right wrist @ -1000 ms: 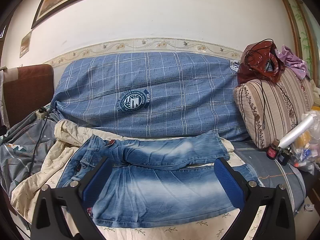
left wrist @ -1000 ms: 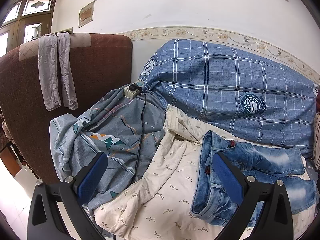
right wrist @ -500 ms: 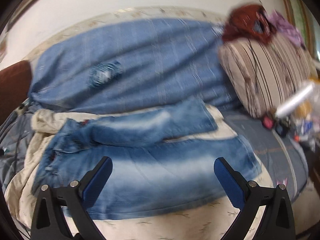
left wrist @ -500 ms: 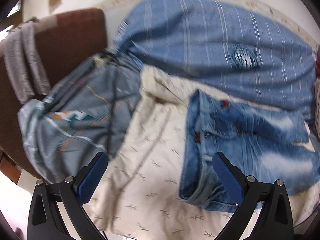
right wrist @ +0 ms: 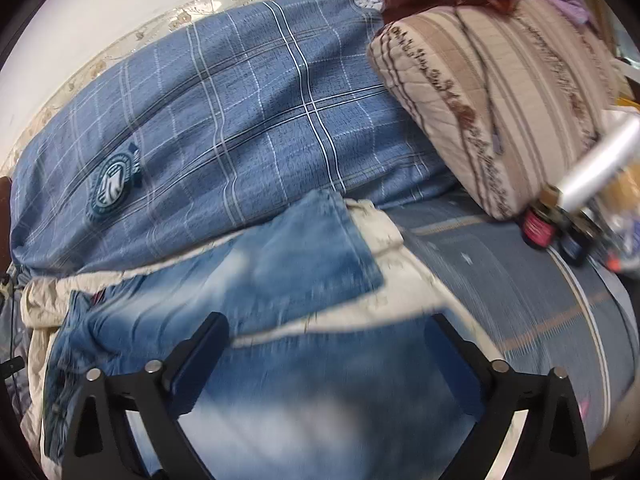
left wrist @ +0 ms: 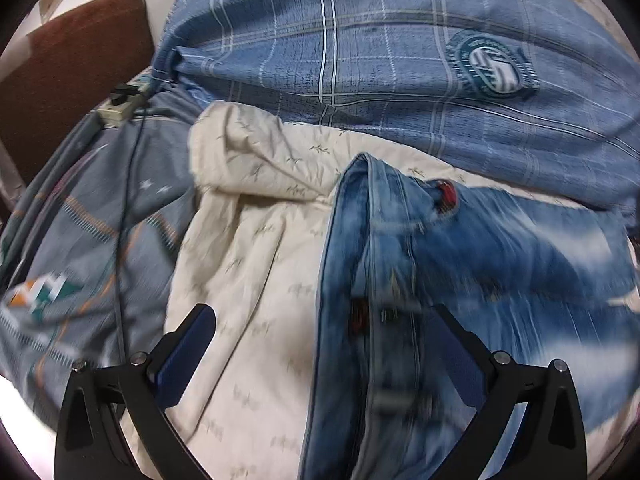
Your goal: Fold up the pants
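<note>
Jeans come first: the faded blue denim pants [left wrist: 460,264] lie spread on a cream quilt with a small leaf print [left wrist: 260,248], which covers a bed. We see the left tool [left wrist: 322,344] hanging over their waistband end, its black arms and blue pads spread wide. The waistband edge runs up between its two fingers: the left pad sits above the cream quilt, the right pad above the denim. We cannot tell whether either pad touches cloth. Nothing is pinched.

Our right tool [right wrist: 326,354] hangs over the lower leg of the same pants, near the hem end. Its jaws stand wide but have just been closing a little, with only flat denim under the gap and nothing pinched. Both pads are above the near leg.

We read the pants as lying sideways across the bed, waist to the left, hems to the right. One leg lies angled away from the other, so a strip of quilt shows between them toward the hems. The fabric is mid-blue with pale, bleached patches. A small red tab shows near the waistband.

Behind the pants lies a large blue checked cover with a round badge [right wrist: 224,128]. A beige striped cushion [right wrist: 492,92] leans at the right.
</note>
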`<state>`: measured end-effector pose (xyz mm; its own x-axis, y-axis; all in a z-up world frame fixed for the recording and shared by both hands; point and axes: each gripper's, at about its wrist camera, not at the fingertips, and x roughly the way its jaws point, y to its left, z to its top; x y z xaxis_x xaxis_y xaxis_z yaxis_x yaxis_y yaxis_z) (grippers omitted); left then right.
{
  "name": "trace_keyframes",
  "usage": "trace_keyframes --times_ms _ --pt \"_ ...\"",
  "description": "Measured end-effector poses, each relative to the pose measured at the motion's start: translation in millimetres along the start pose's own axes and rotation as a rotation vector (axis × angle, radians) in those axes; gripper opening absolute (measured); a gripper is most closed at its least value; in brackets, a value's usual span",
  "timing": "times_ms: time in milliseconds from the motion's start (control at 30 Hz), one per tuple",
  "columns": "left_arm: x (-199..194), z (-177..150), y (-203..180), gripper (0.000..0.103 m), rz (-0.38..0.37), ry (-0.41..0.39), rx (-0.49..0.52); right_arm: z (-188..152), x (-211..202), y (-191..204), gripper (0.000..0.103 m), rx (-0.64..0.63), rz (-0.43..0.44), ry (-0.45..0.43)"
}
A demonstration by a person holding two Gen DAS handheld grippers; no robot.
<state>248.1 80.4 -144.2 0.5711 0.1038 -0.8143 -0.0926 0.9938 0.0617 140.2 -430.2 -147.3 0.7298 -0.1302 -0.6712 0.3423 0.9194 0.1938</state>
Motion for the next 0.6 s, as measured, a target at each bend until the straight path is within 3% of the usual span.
trace_keyframes --times_ms 267,367,500,600 --pt "81 65 6 0.103 0.046 0.085 -0.100 52 88 -5 0.080 -0.021 0.021 0.075" --pt "104 86 8 0.103 0.065 0.094 -0.149 62 112 -3 0.080 -0.035 0.024 0.086" --pt "123 102 -1 0.103 0.000 0.112 -0.188 70 133 -2 0.080 -0.041 0.044 0.099" --pt "136 110 -15 0.103 -0.008 0.125 -0.168 74 142 -1 0.080 -0.046 0.043 0.101"
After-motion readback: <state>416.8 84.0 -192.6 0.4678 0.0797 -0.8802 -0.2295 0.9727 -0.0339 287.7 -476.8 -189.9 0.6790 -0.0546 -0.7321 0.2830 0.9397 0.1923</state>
